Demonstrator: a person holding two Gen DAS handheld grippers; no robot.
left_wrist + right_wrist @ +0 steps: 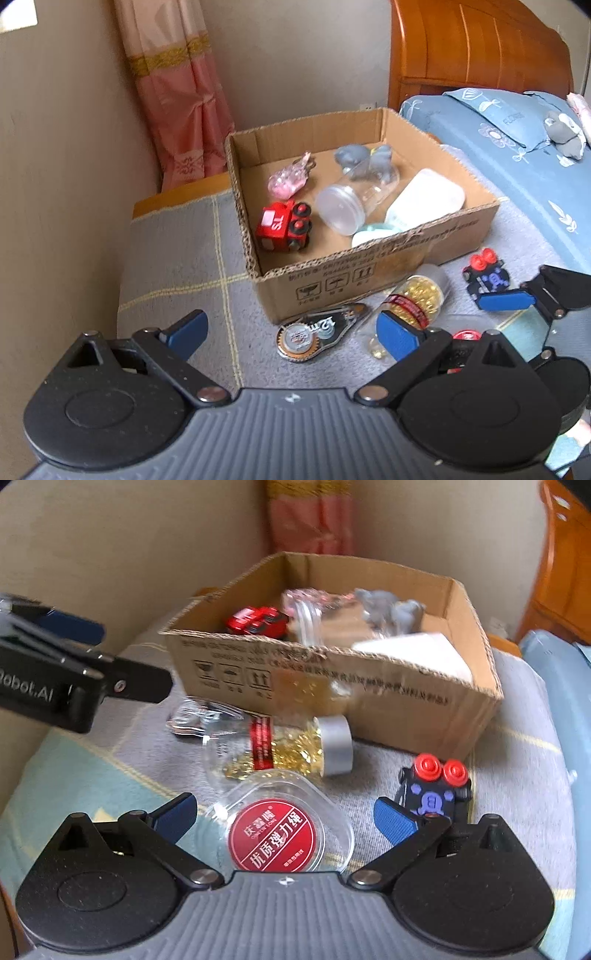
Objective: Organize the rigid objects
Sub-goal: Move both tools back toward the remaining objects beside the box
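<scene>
Right under the right gripper [284,814], jaws spread wide and holding nothing, sits the clear case with a red round label [275,832], between the fingers but not touching. Left gripper [291,332] also wide open, empty, hovering over the correction tape [317,334]. Just past those: capsule bottle [280,747] on its side, dark toy car [436,790] on the grey blanket [517,760]. Further back, cardboard box [369,269] already holds red toy train [284,227], glass jar [351,203], others. Looks like the pick step: close squarely on the case, lift, drop in box.
</scene>
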